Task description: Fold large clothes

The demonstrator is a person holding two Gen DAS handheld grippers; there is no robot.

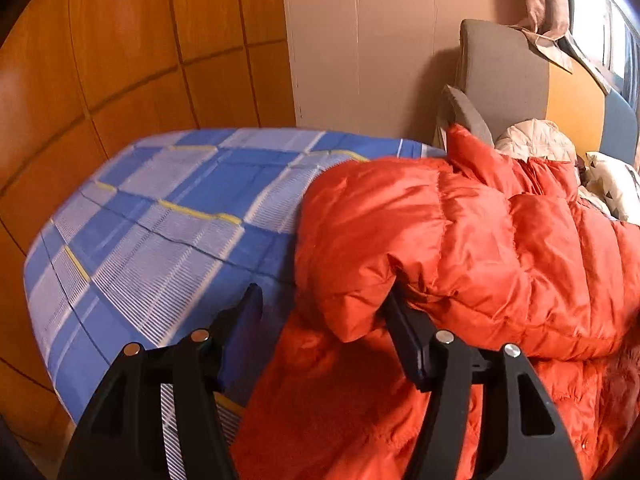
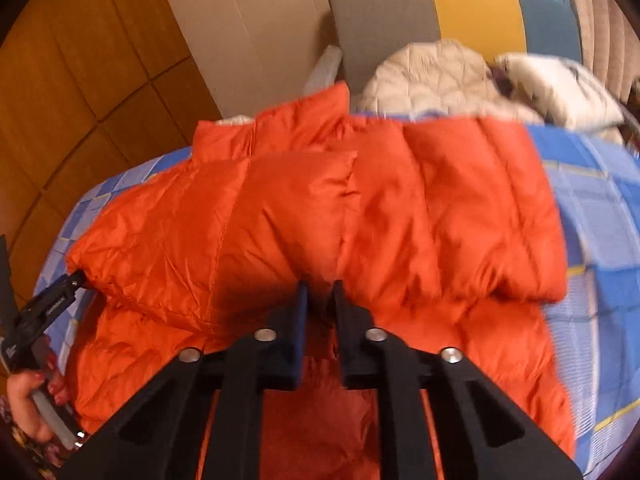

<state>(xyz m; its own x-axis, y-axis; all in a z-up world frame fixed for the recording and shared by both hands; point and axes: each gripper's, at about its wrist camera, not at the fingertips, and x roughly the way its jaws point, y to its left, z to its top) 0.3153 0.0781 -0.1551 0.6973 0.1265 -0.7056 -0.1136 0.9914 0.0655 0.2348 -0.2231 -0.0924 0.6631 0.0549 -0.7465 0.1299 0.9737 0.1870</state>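
An orange puffer jacket (image 2: pixel 304 216), light, soft and slippery, lies folded across the checked bed (image 1: pixel 160 208); left gripper (image 1: pixel 324 300) spread at its edge, right gripper (image 2: pixel 320 292) narrowed near its fold.

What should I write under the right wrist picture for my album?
Right tongs pinch the folded edge of an orange puffy jacket on a blue checked bedsheet.

There was one orange puffer jacket (image 2: pixel 320 208), one blue checked bedsheet (image 1: pixel 168 208), two pale garments (image 2: pixel 436 76) at upper right, two grippers and one hand (image 2: pixel 28 404).
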